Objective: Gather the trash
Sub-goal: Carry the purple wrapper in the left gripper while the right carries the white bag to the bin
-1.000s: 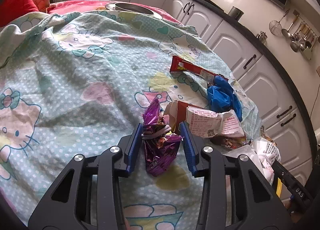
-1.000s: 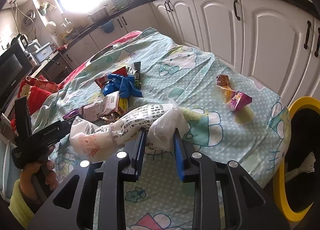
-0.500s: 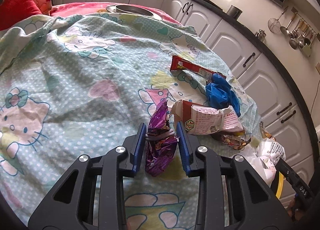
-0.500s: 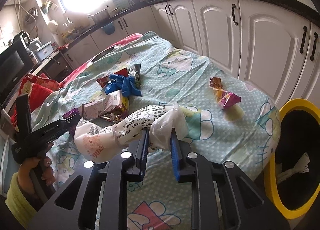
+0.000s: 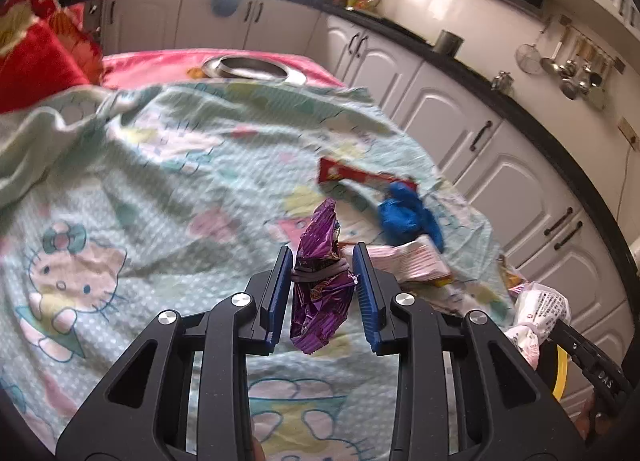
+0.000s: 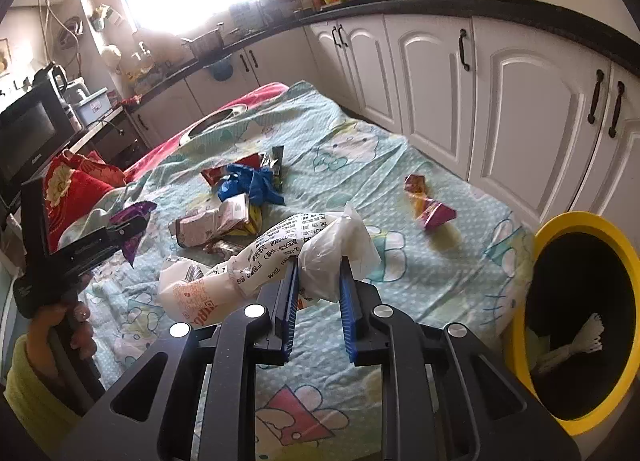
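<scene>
Kitchen cabinets (image 6: 440,77) with white doors and a dark counter wrap around a table under a pale green cartoon-print cloth (image 5: 152,181). Nearest in the left wrist view, the left gripper (image 5: 322,265) has just been closing its jaws and now pinches a crumpled purple foil wrapper (image 5: 320,285) between its blue pads, the wrapper hanging clear of the cloth. In the right wrist view the right gripper (image 6: 318,271), whose jaws have also just been closing, clamps a white printed plastic bag (image 6: 280,261) by its bunched end, the rest trailing off to the left. Beside it at the table's right edge stands a yellow-rimmed bin (image 6: 576,341) with some white scrap inside. Farther out on the cloth lie a torn paper packet (image 6: 216,221), a blue crumpled bag (image 6: 252,185) touching a red wrapper (image 5: 352,175), and, apart to the right, a small pink-and-yellow wrapper (image 6: 430,207). At the far end sits a metal bowl (image 5: 252,69).
</scene>
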Motion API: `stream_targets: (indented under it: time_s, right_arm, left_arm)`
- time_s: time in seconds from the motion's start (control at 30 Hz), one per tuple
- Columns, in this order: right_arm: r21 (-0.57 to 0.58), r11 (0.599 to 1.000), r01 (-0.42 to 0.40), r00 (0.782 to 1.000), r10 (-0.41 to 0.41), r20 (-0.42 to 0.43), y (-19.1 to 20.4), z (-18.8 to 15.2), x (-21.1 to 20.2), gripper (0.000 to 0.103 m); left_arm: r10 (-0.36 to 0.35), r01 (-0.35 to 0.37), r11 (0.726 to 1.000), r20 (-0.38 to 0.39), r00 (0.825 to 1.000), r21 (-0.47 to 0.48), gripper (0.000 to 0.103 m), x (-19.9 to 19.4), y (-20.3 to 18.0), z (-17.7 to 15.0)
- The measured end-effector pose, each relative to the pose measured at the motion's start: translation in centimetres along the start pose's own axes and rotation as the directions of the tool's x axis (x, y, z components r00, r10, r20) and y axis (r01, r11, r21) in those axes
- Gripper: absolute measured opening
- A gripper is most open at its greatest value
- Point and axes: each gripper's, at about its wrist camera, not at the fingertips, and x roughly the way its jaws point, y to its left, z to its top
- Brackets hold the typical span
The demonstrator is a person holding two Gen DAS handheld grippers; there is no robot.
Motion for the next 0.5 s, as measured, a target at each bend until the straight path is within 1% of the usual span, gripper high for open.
stream_targets:
  time_s: [0.2,0.5]
  right_arm:
    - [-0.005,1.000,0.009,0.999,-0.008,0.033,-0.5,0.3,-1.7,0.018]
    - [0.002,1.000,0.017,0.996,-0.017,0.092,-1.5,0.8,-4.9,0.018]
  left_arm:
    - [-0.051,0.049,0.998,0.032,0.998,0.050,0.024,-1.5,-2.5,0.4]
    - [-0.111,0.107,0.988,0.033,0.993,0.111,0.024,-2.3,-6.2,0.2]
